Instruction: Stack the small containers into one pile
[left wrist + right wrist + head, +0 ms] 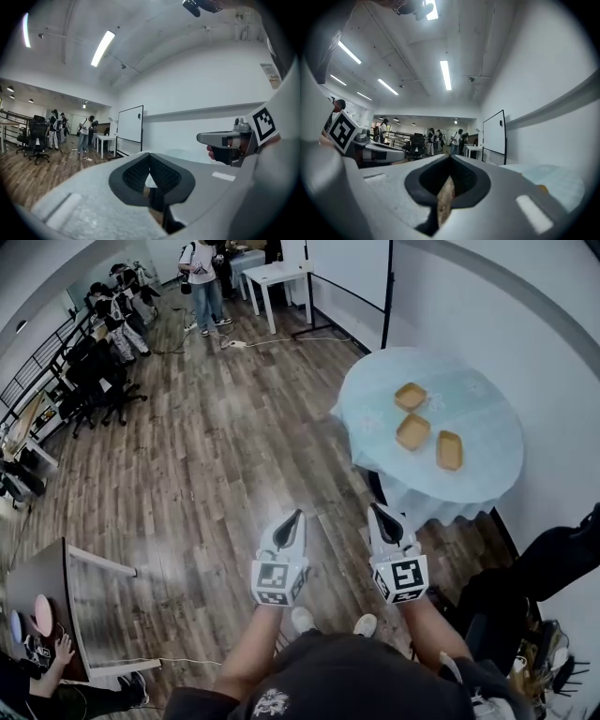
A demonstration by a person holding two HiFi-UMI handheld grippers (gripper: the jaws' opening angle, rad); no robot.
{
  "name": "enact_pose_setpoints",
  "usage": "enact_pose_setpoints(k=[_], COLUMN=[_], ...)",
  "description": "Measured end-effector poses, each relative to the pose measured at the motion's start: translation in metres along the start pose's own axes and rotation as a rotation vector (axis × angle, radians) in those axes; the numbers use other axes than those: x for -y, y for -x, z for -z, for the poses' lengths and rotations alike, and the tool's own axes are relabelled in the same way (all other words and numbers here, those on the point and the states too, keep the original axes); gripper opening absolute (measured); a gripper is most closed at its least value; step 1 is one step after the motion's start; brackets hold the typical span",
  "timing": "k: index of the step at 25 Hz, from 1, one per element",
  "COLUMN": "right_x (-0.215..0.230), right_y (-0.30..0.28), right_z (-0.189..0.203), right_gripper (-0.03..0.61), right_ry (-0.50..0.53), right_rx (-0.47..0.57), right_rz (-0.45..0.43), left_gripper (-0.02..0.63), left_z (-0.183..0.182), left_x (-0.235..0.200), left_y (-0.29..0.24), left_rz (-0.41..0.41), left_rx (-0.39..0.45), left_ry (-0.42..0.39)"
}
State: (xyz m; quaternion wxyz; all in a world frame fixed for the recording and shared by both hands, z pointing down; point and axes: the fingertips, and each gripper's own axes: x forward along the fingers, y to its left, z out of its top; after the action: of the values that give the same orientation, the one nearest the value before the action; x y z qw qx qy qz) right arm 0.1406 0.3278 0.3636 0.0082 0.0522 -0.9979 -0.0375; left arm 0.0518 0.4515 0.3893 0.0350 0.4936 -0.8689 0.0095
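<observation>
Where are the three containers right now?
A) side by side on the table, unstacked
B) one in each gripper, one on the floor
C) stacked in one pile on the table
A: the far container, middle container and near container lie side by side on the table, none stacked; the left gripper and right gripper are shut and empty.

Left tool (292,524) and right tool (382,518) both pinched closed above the wood floor (234,446); three containers (412,431) lie unstacked on the round bench (478,399).
</observation>
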Motion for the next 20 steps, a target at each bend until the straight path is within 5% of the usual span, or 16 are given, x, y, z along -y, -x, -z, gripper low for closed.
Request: enact_pose_setpoints(k=[20], right_x=[-0.04], right_y=[-0.042], right_z=[0.019], right_gripper=[0.002], right_ry=[-0.072], right_rx=[-0.056], right_rz=[0.076], left_gripper=[-0.006], left_z=[0.017], left_x=[-0.064], left_y=[0.0], left_rz=[0.1], left_rx=[-0.031], left_ry=[-0.001])
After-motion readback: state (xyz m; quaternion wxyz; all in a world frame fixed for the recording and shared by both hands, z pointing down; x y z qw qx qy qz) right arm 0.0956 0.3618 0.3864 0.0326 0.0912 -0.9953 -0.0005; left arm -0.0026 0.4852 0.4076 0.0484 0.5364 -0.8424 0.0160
